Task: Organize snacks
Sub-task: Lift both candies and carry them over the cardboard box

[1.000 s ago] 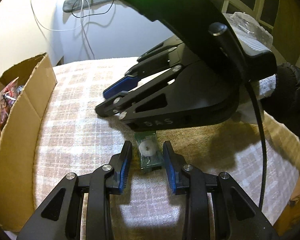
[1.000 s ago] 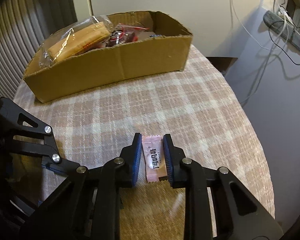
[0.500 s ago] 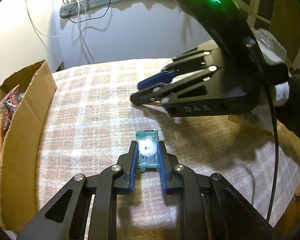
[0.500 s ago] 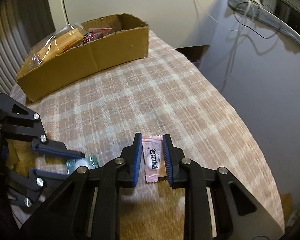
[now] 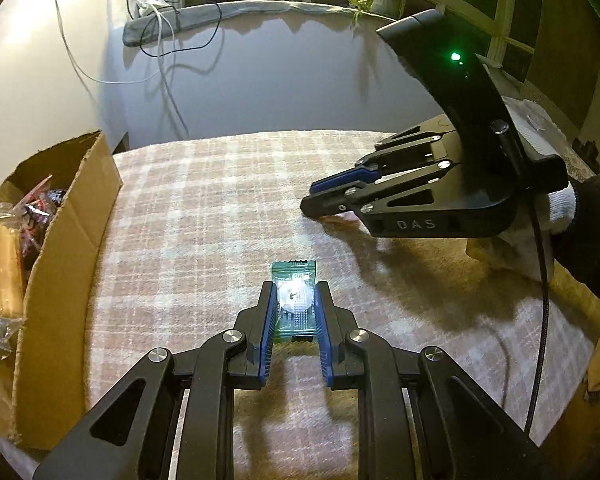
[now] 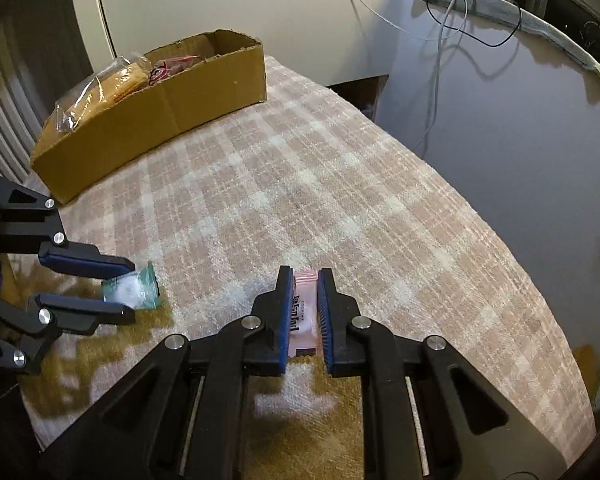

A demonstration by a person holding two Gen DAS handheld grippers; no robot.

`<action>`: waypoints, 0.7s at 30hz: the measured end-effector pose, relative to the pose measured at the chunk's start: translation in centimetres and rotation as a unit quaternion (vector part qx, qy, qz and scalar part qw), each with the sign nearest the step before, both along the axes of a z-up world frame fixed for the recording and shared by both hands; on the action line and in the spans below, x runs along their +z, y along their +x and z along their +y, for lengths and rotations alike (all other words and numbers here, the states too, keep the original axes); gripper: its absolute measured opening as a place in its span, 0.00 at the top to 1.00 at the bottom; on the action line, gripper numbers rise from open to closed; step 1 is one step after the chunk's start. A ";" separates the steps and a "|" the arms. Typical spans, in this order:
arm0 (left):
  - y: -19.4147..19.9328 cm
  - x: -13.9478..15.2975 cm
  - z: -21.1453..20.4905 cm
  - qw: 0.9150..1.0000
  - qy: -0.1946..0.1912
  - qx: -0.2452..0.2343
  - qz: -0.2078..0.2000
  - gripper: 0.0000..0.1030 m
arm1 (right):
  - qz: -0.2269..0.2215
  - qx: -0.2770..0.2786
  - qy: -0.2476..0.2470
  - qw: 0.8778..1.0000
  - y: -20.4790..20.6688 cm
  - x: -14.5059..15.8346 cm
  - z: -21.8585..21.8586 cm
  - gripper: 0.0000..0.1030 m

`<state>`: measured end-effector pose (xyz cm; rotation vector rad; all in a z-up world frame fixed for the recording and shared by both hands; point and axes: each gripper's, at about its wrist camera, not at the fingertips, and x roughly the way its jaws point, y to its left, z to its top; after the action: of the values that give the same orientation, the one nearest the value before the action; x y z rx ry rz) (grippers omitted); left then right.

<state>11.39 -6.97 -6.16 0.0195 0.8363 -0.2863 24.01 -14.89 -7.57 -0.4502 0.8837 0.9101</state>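
Mid pick-up: left tongs [image 5: 294,306] clamped on green candy [image 5: 294,300], right tongs [image 6: 304,310] just closing on pink candy [image 6: 305,320], low centre. Next: carry both to box [image 6: 148,112], upper left.

Green candy wrapper [image 5: 294,300]; pink candy wrapper [image 6: 304,320]; beige-and-white plaid tablecloth [image 6: 300,168]

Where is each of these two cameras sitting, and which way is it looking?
Left wrist: rides the left gripper, looking down its fingers at a green candy on the checked cloth; a gloved hand shows.
Right wrist: rides the right gripper, looking at a pink candy.
Shared: the cardboard box, the cloth, each other's gripper.
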 end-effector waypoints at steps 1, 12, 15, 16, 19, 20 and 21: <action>0.0 0.0 0.0 1.000 -0.001 0.000 0.001 0.83 | -0.001 -0.001 -0.002 1.000 0.0 0.0 0.0 0.81; 0.2 -0.2 0.1 1.000 -0.009 -0.001 0.005 0.83 | -0.007 -0.014 0.008 1.000 -0.9 -0.2 -1.9 0.80; 0.3 0.3 0.3 1.000 -0.014 0.000 -0.001 0.83 | -0.007 -0.023 0.010 1.000 -0.9 0.0 -2.0 0.81; 0.2 0.4 0.5 1.000 -0.016 -0.001 -0.003 0.83 | -0.012 -0.029 0.009 0.999 -1.0 0.2 -2.1 0.81; 0.0 1.4 0.9 1.000 -0.020 0.001 -0.014 0.83 | -0.010 -0.035 0.020 0.999 -1.2 1.0 -2.4 0.82; -0.1 1.7 1.0 1.000 -0.022 0.002 -0.018 0.83 | -0.009 -0.039 0.027 0.999 -1.3 1.6 -2.5 0.82; -0.2 2.1 1.3 0.999 -0.023 0.002 -0.022 0.83 | -0.010 -0.040 0.030 0.999 -1.2 1.9 -2.5 0.82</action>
<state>11.19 -5.71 -4.11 -0.0192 0.7861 -0.3003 22.77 -17.36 -5.65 -0.3685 0.8485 0.8545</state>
